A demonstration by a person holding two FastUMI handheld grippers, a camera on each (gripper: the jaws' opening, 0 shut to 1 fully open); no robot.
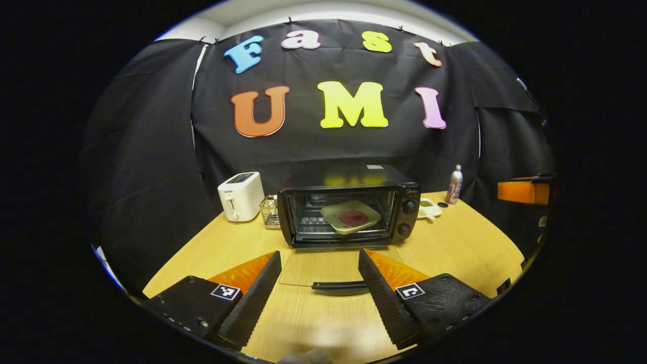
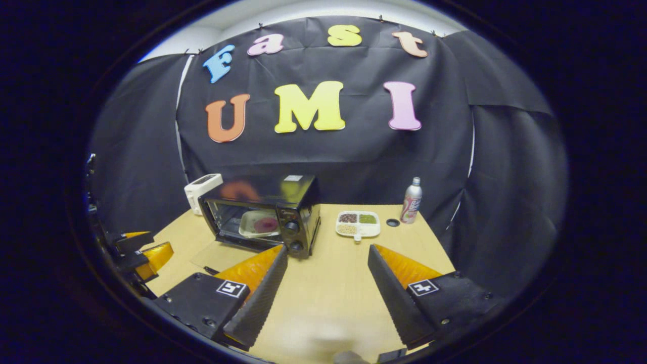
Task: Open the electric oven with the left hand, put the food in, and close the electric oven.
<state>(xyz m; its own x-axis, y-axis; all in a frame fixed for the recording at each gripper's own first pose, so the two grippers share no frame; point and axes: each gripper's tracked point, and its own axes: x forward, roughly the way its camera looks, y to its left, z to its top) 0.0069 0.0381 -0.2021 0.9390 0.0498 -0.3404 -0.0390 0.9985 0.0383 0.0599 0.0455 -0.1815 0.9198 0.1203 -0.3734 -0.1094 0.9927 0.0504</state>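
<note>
Both grippers, left gripper [image 1: 319,280] and right gripper [image 2: 327,275], are hanging open, holding nothing; the food plate [image 1: 350,216] is sitting inside the oven [image 1: 349,207], so lifting the door handle [image 1: 338,285] at six o'clock squarely is closing it best

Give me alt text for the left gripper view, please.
An electric oven sits on a wooden table with its glass door folded down, a plate of food inside. The left gripper hovers open before the door.
</note>
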